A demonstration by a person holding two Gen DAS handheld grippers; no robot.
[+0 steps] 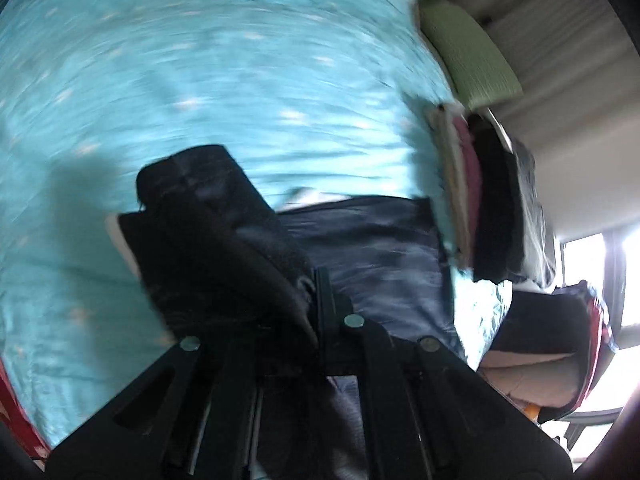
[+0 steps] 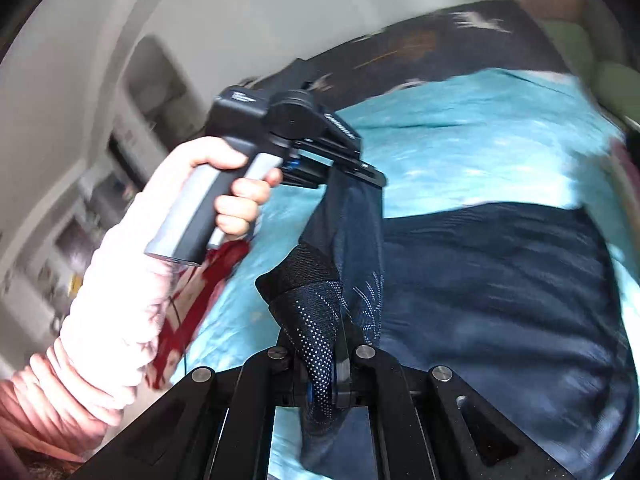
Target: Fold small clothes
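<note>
**Inspector:** State of the jaws, both sides?

**Assistant:** The left gripper [image 1: 316, 300] is closed, with dark cloth bunched against the left of its fingers. In the right wrist view the same tool is seen from outside, held by the person's hand [image 2: 224, 184], with an edge of the dark garment [image 2: 500, 280] hanging from its tip. The right gripper [image 2: 340, 344] is clamped on a dotted, banded edge of that garment.

**Inspector:** Where does the garment lie?

**Assistant:** On the turquoise bedsheet [image 1: 200, 80]. Its bulk spreads flat ahead and to the right of the right gripper; only the pinched edge is lifted off the sheet. Both views are motion-blurred, so fine creases cannot be read.

**Inspector:** The relation the next move depends on?

**Assistant:** The held edge runs as a taut strip between the two grippers, the left one beyond and above the right. The body trails away from that line, across the sheet. In my judgement both hands are equally engaged; the fold needs the edge carried over the body together.

**Inspector:** Anything near?

**Assistant:** A stack of folded clothes [image 1: 480, 192] stands at the far right of the garment.
</note>
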